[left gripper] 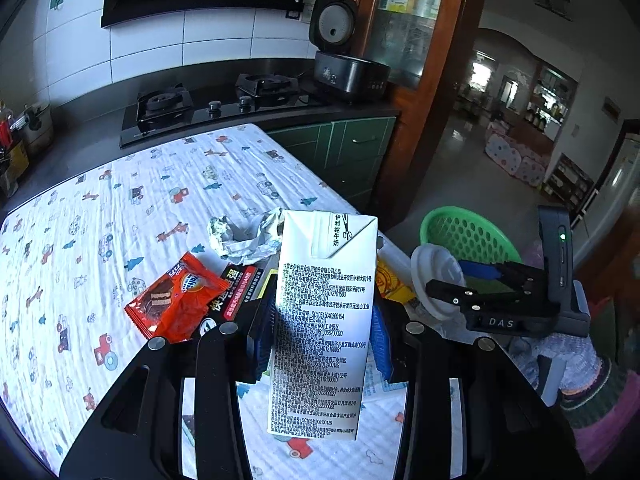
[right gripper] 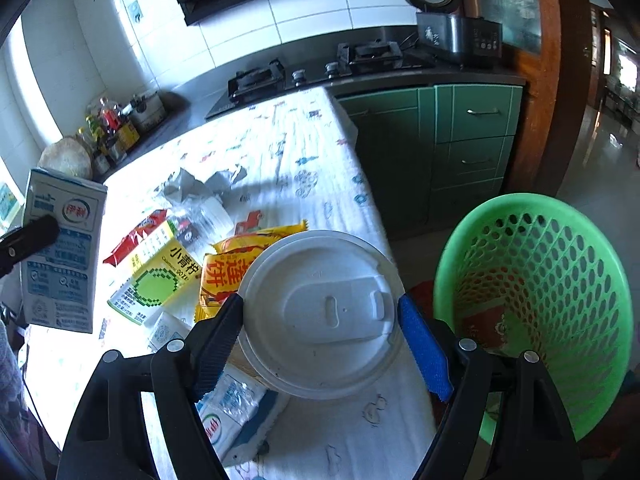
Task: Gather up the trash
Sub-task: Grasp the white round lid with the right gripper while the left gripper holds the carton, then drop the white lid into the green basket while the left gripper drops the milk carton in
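My left gripper (left gripper: 322, 332) is shut on a white milk carton (left gripper: 324, 320) and holds it upright above the table; the carton also shows in the right wrist view (right gripper: 60, 252). My right gripper (right gripper: 320, 320) is shut on a paper cup with a white lid (right gripper: 322, 312), seen also in the left wrist view (left gripper: 436, 280). The cup is over the table's right edge, beside the green mesh basket (right gripper: 560, 300), which stands off the table to the right (left gripper: 468, 236). More trash lies on the table: a red snack wrapper (left gripper: 172, 300), crumpled paper (left gripper: 244, 236), a yellow wrapper (right gripper: 236, 264), a green-and-white carton (right gripper: 160, 280).
The table (left gripper: 120, 208) has a white cloth with cartoon prints. Behind it are a gas hob (left gripper: 212, 104), a rice cooker (left gripper: 344, 60) and green cabinets (right gripper: 472, 140). Bottles and jars stand at the counter's left (right gripper: 108, 128). A milk pouch (right gripper: 232, 408) lies under my right gripper.
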Action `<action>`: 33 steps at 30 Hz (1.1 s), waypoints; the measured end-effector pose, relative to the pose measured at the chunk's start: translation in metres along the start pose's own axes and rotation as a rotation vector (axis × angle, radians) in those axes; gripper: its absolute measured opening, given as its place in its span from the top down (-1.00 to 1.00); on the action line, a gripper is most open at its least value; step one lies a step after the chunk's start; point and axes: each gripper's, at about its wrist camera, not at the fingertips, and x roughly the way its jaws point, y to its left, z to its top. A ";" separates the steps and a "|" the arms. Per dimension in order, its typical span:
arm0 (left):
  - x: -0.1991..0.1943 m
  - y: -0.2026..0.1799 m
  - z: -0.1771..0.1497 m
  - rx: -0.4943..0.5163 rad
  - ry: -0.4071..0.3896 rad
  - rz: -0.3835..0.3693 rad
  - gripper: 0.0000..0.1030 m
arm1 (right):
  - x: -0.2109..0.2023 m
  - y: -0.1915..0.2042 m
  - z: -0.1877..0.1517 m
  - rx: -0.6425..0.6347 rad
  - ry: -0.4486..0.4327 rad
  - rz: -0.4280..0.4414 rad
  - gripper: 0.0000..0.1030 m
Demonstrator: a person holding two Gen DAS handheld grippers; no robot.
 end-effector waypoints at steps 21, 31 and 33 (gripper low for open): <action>0.028 -0.089 0.022 0.092 0.014 -0.104 0.22 | -0.045 -0.130 -0.031 0.184 -0.033 -0.167 -0.48; 0.048 -0.128 0.031 0.128 0.036 -0.129 0.22 | -0.041 -0.177 -0.045 0.265 -0.021 -0.201 -0.48; 0.051 -0.136 0.033 0.138 0.040 -0.135 0.22 | -0.040 -0.183 -0.047 0.277 -0.019 -0.202 -0.48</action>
